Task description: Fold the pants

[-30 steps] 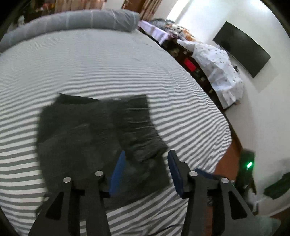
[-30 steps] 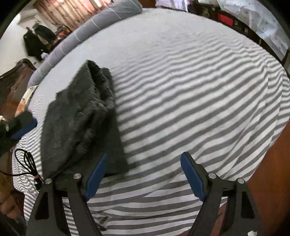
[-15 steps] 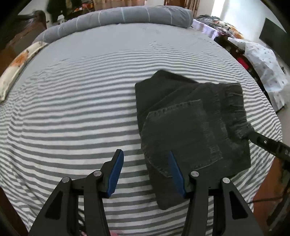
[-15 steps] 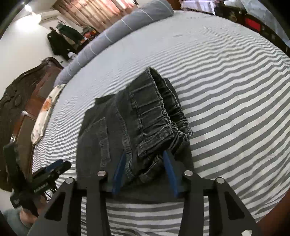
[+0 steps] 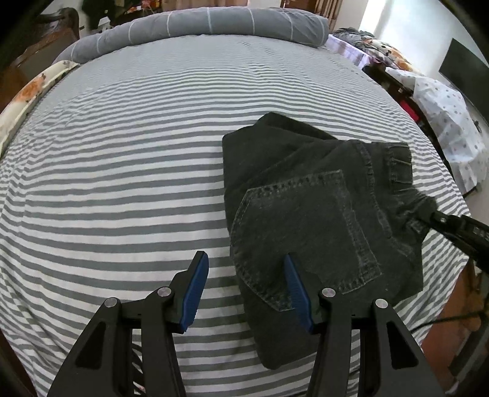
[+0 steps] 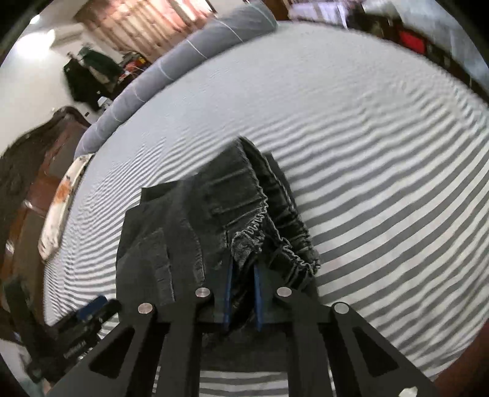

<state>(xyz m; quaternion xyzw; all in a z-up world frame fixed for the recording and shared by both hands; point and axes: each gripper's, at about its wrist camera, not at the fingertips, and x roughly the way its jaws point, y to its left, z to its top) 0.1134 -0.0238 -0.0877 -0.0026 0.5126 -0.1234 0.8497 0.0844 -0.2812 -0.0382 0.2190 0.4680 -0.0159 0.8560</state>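
Observation:
Dark grey denim pants (image 5: 321,213) lie folded in a compact stack on the striped bed, back pocket up. My left gripper (image 5: 246,287) is open and empty, its right finger just over the pants' near left corner. My right gripper (image 6: 243,293) is shut on the bunched elastic waistband of the pants (image 6: 220,220). It also shows in the left wrist view (image 5: 428,215), gripping the pants' right edge.
The grey-and-white striped bed sheet (image 5: 122,152) fills the view, with a grey bolster pillow (image 5: 198,24) at the far end. A wooden headboard (image 6: 27,171) stands at the left. Cluttered furniture (image 5: 443,122) and the bed's edge are at the right.
My right gripper has closed from wide open onto the pants' waistband. My left gripper has swung leftward off the pants, staying open.

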